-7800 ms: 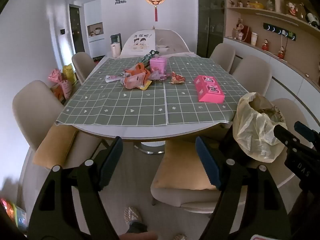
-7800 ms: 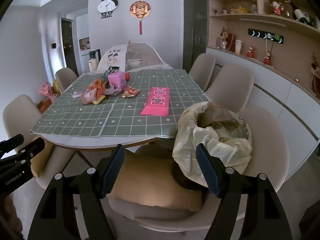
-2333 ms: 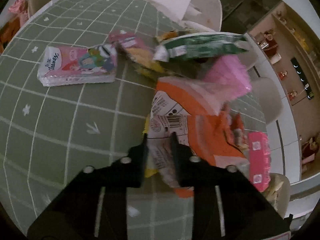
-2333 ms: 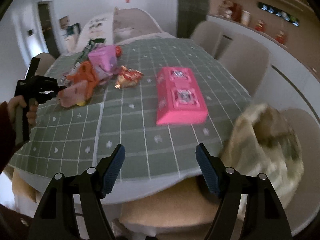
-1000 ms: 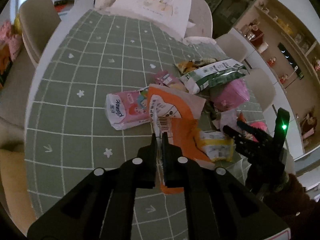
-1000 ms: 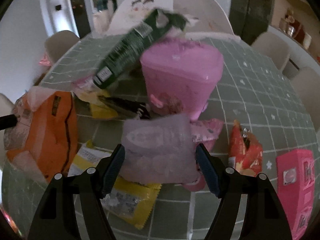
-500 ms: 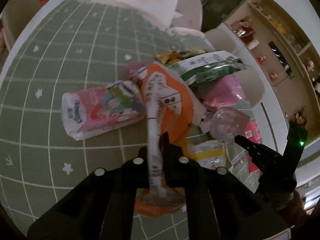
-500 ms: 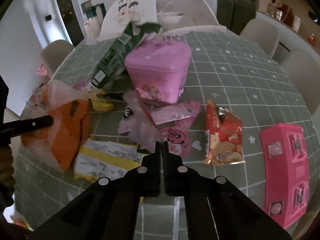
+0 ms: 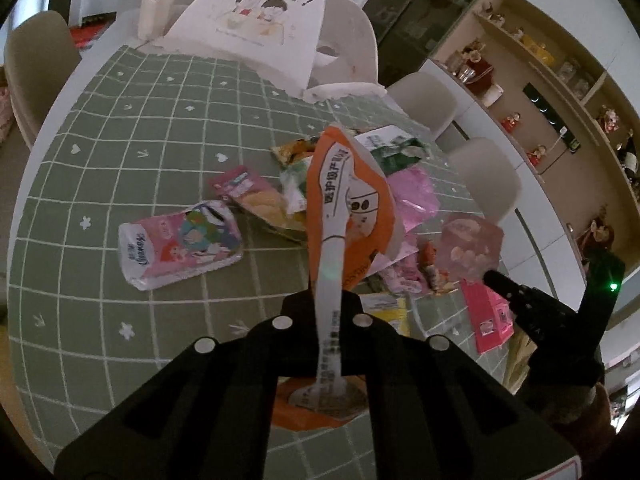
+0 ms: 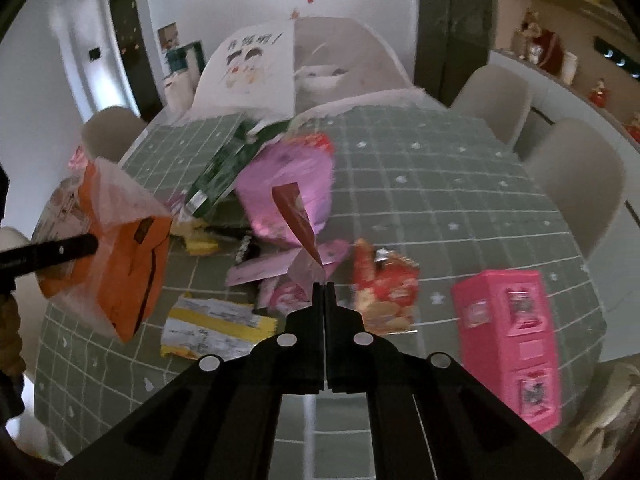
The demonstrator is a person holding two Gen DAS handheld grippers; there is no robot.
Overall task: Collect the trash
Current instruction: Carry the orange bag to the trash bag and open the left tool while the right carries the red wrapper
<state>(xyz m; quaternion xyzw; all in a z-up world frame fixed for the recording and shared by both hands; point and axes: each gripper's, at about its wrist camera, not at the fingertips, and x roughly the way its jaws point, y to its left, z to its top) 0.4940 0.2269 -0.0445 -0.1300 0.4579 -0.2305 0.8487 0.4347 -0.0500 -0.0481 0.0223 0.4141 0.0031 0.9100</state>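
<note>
My left gripper (image 9: pixel 327 304) is shut on an orange and white snack bag (image 9: pixel 346 200) and holds it lifted above the green checked tablecloth; the bag also shows at the left of the right wrist view (image 10: pixel 120 240). My right gripper (image 10: pixel 324 286) is shut on a clear pink wrapper (image 10: pixel 298 216), lifted off the table; from the left wrist view this wrapper (image 9: pixel 470 246) hangs at the right gripper's tip. More wrappers lie in a pile: a yellow one (image 10: pixel 216 328), a red one (image 10: pixel 386 292), a green bag (image 10: pixel 224 172).
A pink tissue pack (image 9: pixel 180 242) lies left of the pile. A pink box (image 10: pixel 516 340) lies at the right of the table. A pink tub (image 10: pixel 288 184) stands behind the wrappers. Chairs ring the table; a bag-lined bin (image 10: pixel 608 420) stands at the lower right.
Both grippers have risen. The orange bag and the clear pink wrapper now hang higher above the table than half a second ago.
</note>
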